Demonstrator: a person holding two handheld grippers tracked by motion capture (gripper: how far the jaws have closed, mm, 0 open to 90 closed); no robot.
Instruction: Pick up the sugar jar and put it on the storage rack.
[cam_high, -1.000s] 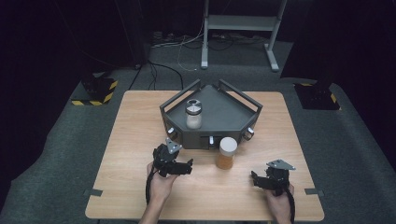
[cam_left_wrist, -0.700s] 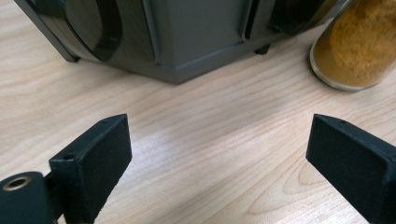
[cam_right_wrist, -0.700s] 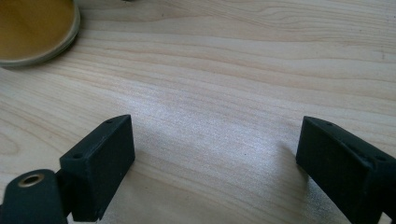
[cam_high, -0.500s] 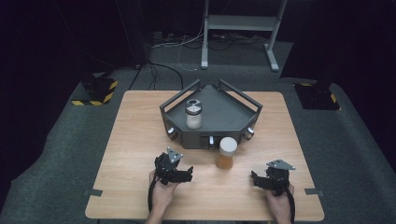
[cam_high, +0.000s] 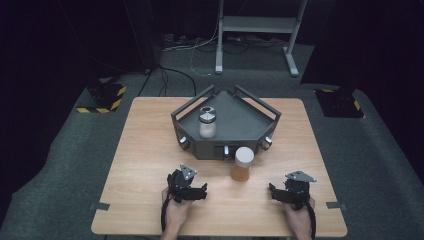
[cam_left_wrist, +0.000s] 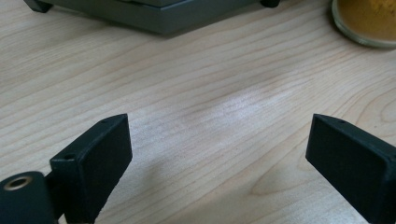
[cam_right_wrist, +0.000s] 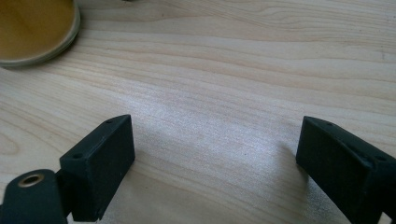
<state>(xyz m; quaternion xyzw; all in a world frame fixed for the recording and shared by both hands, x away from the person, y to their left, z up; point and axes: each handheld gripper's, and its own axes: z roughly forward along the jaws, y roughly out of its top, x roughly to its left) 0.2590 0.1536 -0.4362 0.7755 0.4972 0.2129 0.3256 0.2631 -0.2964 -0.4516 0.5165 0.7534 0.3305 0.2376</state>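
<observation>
A jar of amber stuff with a pale lid (cam_high: 242, 164) stands on the wooden table (cam_high: 145, 150), just in front of a dark grey angular tray (cam_high: 240, 120). Inside the tray stands a second jar with a dark lid (cam_high: 207, 122). My left gripper (cam_high: 192, 191) rests near the table's front edge, left of the amber jar, open with nothing between its jaws (cam_left_wrist: 219, 154). My right gripper (cam_high: 280, 194) sits at the front right, also open and empty (cam_right_wrist: 215, 154). The amber jar's base (cam_left_wrist: 366, 21) shows at the upper right of the left gripper view and the same jar (cam_right_wrist: 35, 28) at the upper left of the right gripper view.
The tray has raised rails and round knobs (cam_high: 184, 142) on its front face. Beyond the table lie dark carpet, cables, a metal stand (cam_high: 257, 22) and two yellow-black striped blocks (cam_high: 102, 97).
My left gripper has drawn back toward the table's front edge, away from the tray. The right gripper has stayed in place.
</observation>
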